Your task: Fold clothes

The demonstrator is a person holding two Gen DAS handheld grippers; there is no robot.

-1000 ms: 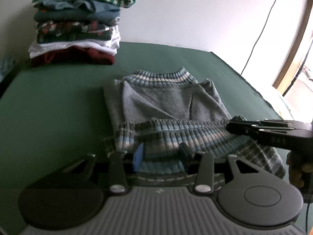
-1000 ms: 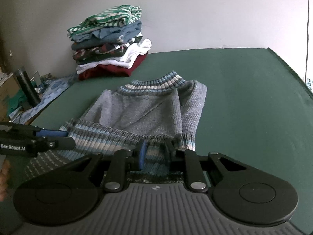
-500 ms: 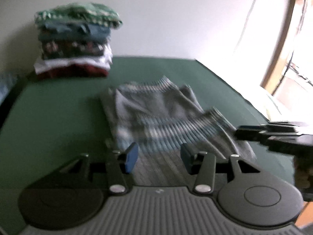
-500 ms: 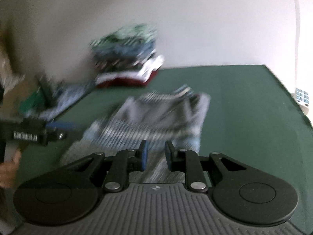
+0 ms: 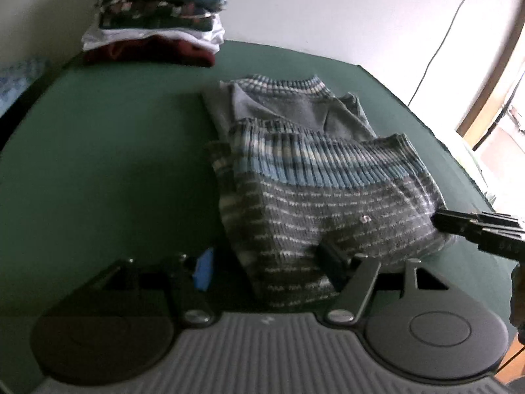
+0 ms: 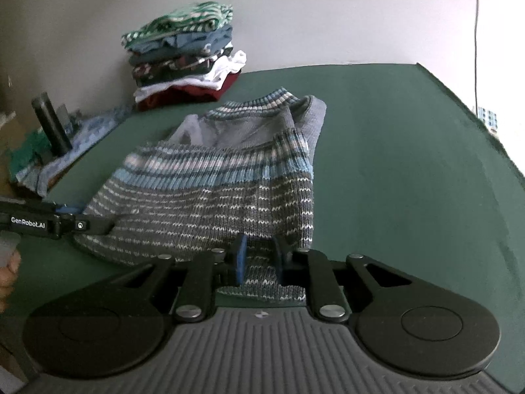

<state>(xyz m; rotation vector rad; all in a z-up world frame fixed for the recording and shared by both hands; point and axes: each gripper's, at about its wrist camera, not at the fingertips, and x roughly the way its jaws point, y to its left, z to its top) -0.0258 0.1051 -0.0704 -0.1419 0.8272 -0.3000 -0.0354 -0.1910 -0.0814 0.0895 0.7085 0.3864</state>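
A grey knitted sweater with blue and white stripes lies folded in half on the green table. Its ribbed hem rests on the body just short of the collar. My left gripper is wide open, and the near left corner of the fold lies between its fingers. In the right wrist view the left gripper sits at the sweater's left side. My right gripper stands over the near right edge of the fold, open by a narrow gap with flat fabric showing in it. From the left wrist view the right gripper touches the sweater's right edge.
A stack of folded clothes stands at the back left by the wall. Off the table's left edge are a dark cylinder and a blue patterned cloth. Green tabletop stretches to the right of the sweater.
The hem that was at both grippers' fingertips now lies farther up on the sweater. Both grippers have drawn back to the near fold edge, and the left one has opened wider.
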